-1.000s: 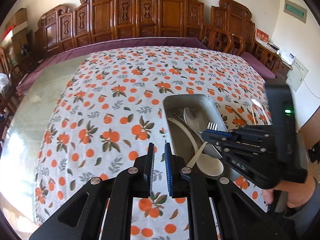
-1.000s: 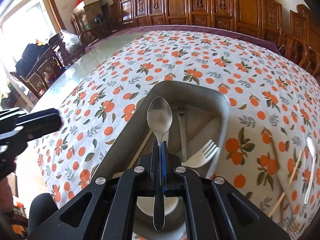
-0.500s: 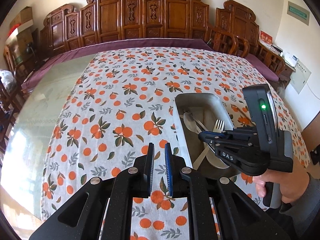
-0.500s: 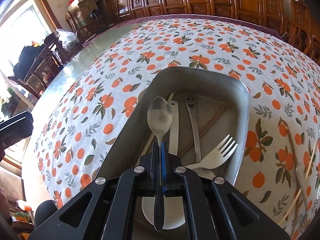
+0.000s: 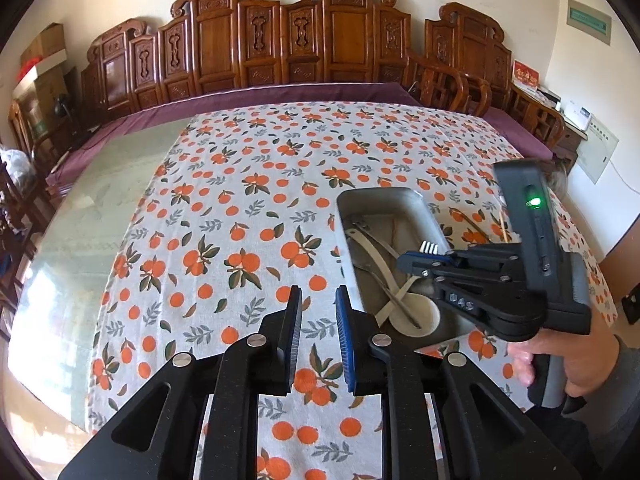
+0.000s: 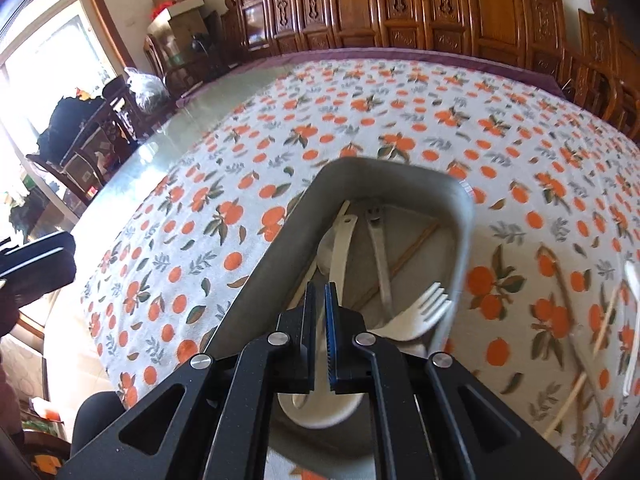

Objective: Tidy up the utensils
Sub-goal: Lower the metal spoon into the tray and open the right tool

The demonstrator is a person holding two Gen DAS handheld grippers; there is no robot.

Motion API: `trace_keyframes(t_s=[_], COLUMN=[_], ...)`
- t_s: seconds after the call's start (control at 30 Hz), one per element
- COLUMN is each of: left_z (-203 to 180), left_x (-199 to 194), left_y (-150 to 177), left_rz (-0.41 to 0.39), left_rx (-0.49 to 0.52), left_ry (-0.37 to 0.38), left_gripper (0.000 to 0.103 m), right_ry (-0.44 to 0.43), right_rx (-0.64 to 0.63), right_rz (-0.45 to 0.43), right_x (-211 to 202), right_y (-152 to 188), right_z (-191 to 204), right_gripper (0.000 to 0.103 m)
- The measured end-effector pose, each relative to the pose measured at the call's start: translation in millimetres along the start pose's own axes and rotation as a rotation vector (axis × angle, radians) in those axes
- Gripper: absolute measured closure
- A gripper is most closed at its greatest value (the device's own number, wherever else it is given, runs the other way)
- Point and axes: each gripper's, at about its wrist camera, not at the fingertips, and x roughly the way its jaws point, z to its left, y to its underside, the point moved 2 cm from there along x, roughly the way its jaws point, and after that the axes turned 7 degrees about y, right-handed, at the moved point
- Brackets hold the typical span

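A metal tray [image 6: 400, 165] on the orange-print cloth holds a white fork [image 6: 424, 312], a white ladle [image 6: 320, 412], a metal utensil [image 6: 380, 256] and chopsticks [image 6: 412, 248]. My right gripper [image 6: 320, 286] hangs over the tray's near end, its jaws opening by a narrow gap. The metal spoon [image 6: 325, 250] is a grey blur below the tips, free of the pads. In the left wrist view the right gripper [image 5: 404, 258] hovers over the tray [image 5: 376, 192]. My left gripper [image 5: 318, 292] is over bare cloth left of the tray, jaws opening with nothing between them.
More chopsticks [image 6: 568, 300] and a white utensil [image 6: 632, 280] lie on the cloth right of the tray. Carved wooden chairs [image 5: 304, 40] line the far side. A bare glass tabletop [image 5: 100, 184] runs along the left, with clutter beyond it.
The metal spoon has left my right gripper's pads and dropped toward the tray as they parted. My left gripper has drawn back from the tray and its jaws have widened.
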Motion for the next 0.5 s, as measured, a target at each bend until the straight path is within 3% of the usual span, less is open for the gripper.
trace_keyframes(t_s=[0.3,0.47,0.5], left_z=[-37,-62,-67], left_x=[-14,-19,-19], left_y=[-5,-6,-6], left_rz=[-0.041,-0.058,-0.062], left_rx=[0.05,0.087,0.092], left_ry=[0.024,0.047,0.053], left_gripper=[0.061,0.038,0.037], right_ry=[0.049,0.074,0.081], right_rx=[-0.032,-0.025,-0.021], right_rz=[-0.089,-0.119,-0.123], right_x=[-68,-99,-103], right_y=[20,37,40], right_z=[-35,-62,-68], right_gripper=[0.096,0.096,0.096])
